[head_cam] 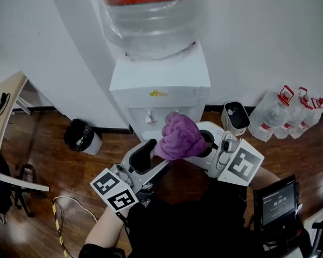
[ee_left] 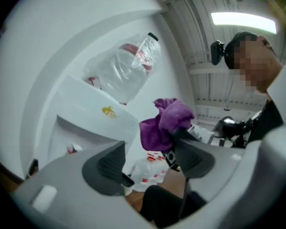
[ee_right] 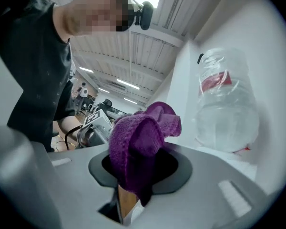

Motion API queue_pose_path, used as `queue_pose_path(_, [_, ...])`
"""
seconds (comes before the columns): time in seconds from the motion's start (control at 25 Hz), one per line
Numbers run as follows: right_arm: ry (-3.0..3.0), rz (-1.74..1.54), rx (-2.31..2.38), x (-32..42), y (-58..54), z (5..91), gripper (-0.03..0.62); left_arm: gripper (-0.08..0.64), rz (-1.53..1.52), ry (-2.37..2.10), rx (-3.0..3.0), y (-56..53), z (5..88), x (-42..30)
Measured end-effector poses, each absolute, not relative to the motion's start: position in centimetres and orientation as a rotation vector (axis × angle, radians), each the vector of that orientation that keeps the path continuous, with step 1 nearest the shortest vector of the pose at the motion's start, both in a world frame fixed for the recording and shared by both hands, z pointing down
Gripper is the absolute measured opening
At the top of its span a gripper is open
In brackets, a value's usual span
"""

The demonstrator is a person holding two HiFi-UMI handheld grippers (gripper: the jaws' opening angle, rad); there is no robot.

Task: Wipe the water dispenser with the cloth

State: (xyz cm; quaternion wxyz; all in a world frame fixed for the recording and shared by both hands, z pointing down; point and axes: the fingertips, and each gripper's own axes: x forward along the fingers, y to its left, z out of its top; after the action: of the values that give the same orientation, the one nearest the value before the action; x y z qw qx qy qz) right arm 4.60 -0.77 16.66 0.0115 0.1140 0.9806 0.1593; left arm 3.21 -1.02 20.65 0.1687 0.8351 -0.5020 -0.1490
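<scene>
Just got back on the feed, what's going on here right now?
A person stands facing the white water dispenser with a gripper in each hand. The right gripper is shut on a bunched purple cloth, held up by the dispenser's front; whether the cloth touches it I cannot tell. The left gripper sits beside it, jaws open and empty.

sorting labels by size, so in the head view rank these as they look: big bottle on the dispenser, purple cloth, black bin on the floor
1. big bottle
2. purple cloth, helped by being nearer the camera
3. black bin, smallest
</scene>
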Motion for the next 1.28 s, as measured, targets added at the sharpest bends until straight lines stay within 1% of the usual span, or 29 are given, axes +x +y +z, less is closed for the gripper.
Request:
queue_pose_path(0.08, [3.073,0.538,0.472,2.2,-0.2,16.0,0.117,0.341,-0.410,-1.525,2.396,-2.0,19.6,2.0])
queue_pose_path(0.16, [2.994,0.591,0.560,-0.5,1.0,13.2,0.117,0.341,-0.404,-1.592,2.405,-2.4,19.0,1.3])
queue_pose_path(0.32, [3.080,0.603,0.519,-5.4,-0.8,11.8,0.117,0.339,-0.334,-1.760,2.345,-2.3,20.0,0.3])
queue_pose_path(0.48, [3.218,0.973,0.391,-9.2,-4.8,12.0,0.117,0.316,-0.329,-1.851,2.227,-0.9,22.3,0.8])
queue_pose_path(0.52, [3.283,1.023,0.398,-9.5,-5.9,12.5,0.117,0.310,-0.333,-1.874,2.199,-0.4,22.9,1.0])
queue_pose_path(0.68, [3.550,0.995,0.549,-8.0,-9.6,14.6,0.117,0.290,-0.372,-1.971,2.076,2.0,24.8,1.6])
queue_pose_path(0.84, [3.636,1.024,0.573,-5.0,-14.1,15.9,0.118,0.281,-0.425,-2.046,1.958,3.8,26.0,2.3])
queue_pose_path(1.04, [3.660,0.694,0.685,-1.2,-17.5,15.8,0.118,0.272,-0.453,-2.110,1.908,3.9,25.5,5.2])
queue_pose_path(1.28, [3.636,0.505,0.587,0.8,-23.7,15.4,0.118,0.262,-0.453,-2.132,1.854,2.8,25.7,9.0])
